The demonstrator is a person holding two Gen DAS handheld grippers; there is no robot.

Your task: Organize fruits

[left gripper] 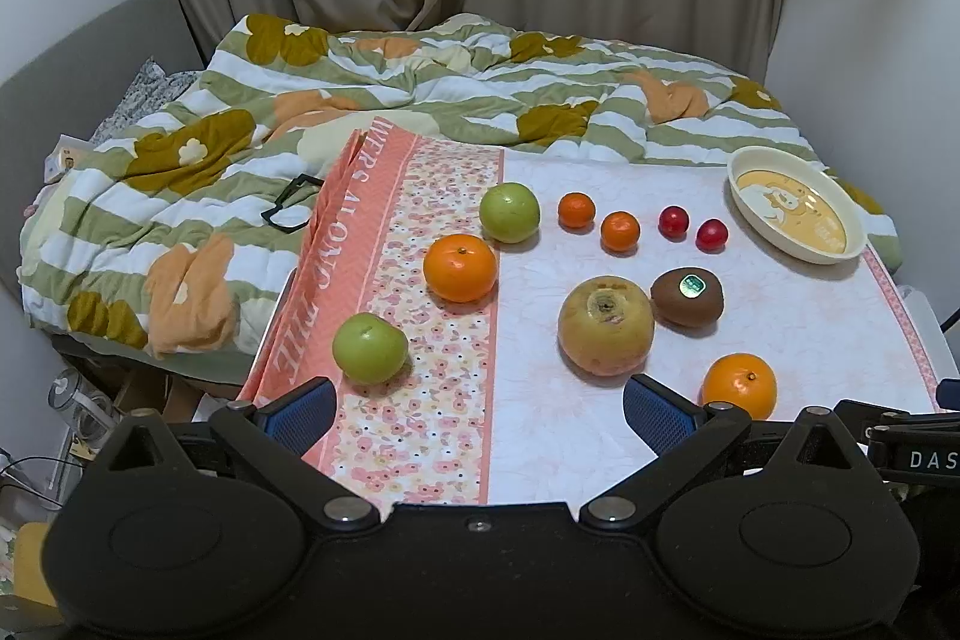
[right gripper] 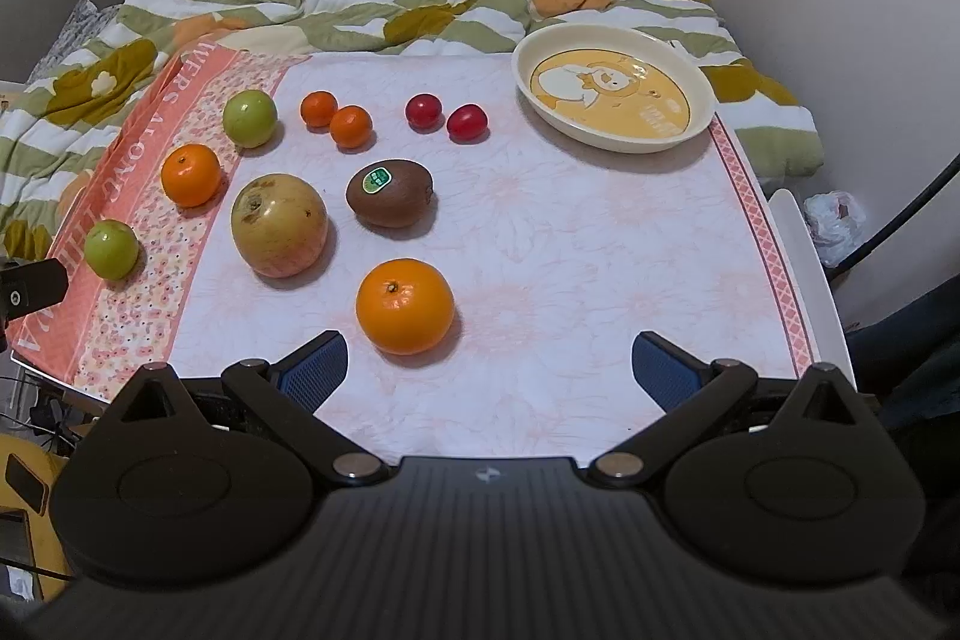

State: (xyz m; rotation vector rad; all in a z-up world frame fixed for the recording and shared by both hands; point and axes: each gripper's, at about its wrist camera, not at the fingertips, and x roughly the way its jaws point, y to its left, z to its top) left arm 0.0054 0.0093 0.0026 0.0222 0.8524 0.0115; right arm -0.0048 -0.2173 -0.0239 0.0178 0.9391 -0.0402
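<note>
Left tongs [left gripper: 479, 409] gape wide over the near edge of the worktop [left gripper: 780, 316], nothing between the blue pads; right tongs [right gripper: 491, 370] equally wide and empty, low at the near edge. Fruit lies loose on the floral cloth, none in the dish. Left to right in the right wrist view: near green apple [right gripper: 111, 249] on the pink border strip, then an orange [right gripper: 191, 175] behind it, also on the strip, then the far green apple [right gripper: 249, 118] at the strip's inner edge. Next, a large yellowish pear-like fruit [right gripper: 279, 225], stem end up, on the pale part of the cloth. Two small tangerines [right gripper: 319, 108] [right gripper: 351, 126] touching or nearly so, toward the far side. Kiwi [right gripper: 390, 192] with green sticker, just right of the yellowish fruit, apart from it. A second orange [right gripper: 405, 306] nearest the right tongs, just beyond its left pad. Two cherry tomatoes [right gripper: 423, 110] [right gripper: 467, 122] close together at the back. Cream dish [right gripper: 702, 124] with a yellow cartoon print at the far right corner, holding nothing. Patterned quilt [right gripper: 360, 4] bunched on the bed behind.
</note>
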